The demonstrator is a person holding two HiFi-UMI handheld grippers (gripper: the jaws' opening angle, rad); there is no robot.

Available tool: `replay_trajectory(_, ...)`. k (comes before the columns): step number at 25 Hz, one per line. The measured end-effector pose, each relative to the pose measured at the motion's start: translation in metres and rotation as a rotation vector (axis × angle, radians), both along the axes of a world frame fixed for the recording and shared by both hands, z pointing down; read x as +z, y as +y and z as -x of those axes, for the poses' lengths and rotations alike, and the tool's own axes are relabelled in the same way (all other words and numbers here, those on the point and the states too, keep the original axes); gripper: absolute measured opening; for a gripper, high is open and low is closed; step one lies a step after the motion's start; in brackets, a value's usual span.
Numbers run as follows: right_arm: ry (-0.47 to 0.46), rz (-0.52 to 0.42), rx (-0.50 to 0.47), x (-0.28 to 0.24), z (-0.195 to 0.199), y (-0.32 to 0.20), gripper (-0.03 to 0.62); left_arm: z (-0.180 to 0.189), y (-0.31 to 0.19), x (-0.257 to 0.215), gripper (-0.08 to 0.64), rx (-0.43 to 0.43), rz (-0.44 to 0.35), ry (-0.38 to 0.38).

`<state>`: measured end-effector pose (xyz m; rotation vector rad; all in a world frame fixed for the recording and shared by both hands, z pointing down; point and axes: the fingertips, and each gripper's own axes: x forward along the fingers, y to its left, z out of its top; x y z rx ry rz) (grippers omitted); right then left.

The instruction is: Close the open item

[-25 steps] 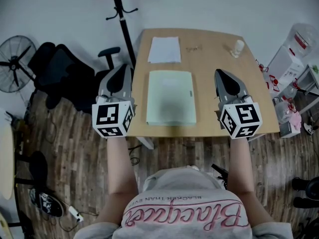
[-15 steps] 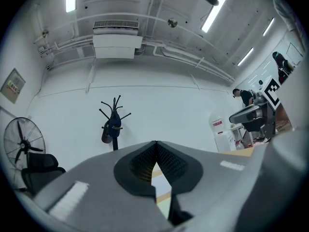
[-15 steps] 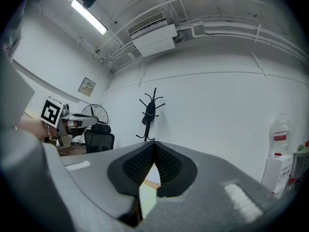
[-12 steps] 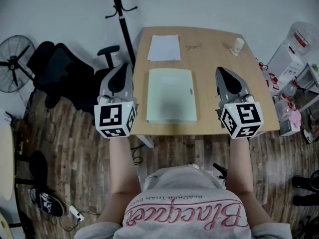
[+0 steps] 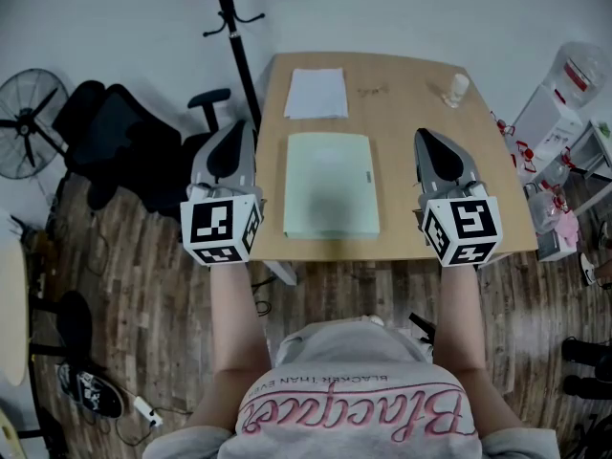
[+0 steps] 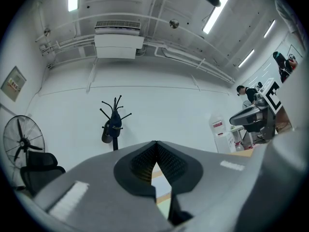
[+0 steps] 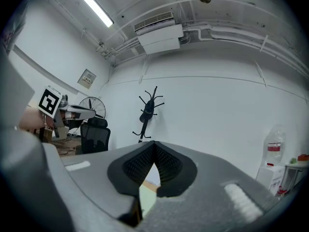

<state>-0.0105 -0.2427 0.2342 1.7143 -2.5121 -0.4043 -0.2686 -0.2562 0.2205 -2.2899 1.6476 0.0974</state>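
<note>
A pale green folder (image 5: pixel 330 197) lies flat and closed in the middle of the wooden table (image 5: pixel 406 142). My left gripper (image 5: pixel 229 143) hovers at the table's left edge, level with the folder, jaws shut and empty. My right gripper (image 5: pixel 432 151) hovers over the table's right side, also shut with nothing between the pads. In the left gripper view the gripper (image 6: pixel 155 146) has its jaw tips meeting; in the right gripper view the gripper (image 7: pixel 154 146) shows the same. Both point up and away toward the far wall.
A white sheet of paper (image 5: pixel 315 94) lies behind the folder. A small white bottle (image 5: pixel 456 89) stands at the far right corner. A coat stand (image 5: pixel 228 17), black office chair (image 5: pixel 120 137) and fan (image 5: pixel 27 108) are to the left; shelves with clutter (image 5: pixel 564 132) to the right.
Both grippers have drifted very slightly nearer to me; otherwise nothing has moved and the folder stays closed.
</note>
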Motion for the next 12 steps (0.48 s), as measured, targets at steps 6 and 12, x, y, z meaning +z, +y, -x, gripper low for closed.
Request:
replay_trajectory(6,0.01,-0.003,0.008,-0.0021,-0.0001,-0.0019,0.0,0.0002,-0.0018,-0.0017,0.014,0.002,0.002,0.003)
replay_trajectory(12,0.02,-0.006,0.01,-0.0007,0.0003,-0.0016,0.002,-0.0011,-0.0013,-0.0008,0.013,0.002,0.0,0.001)
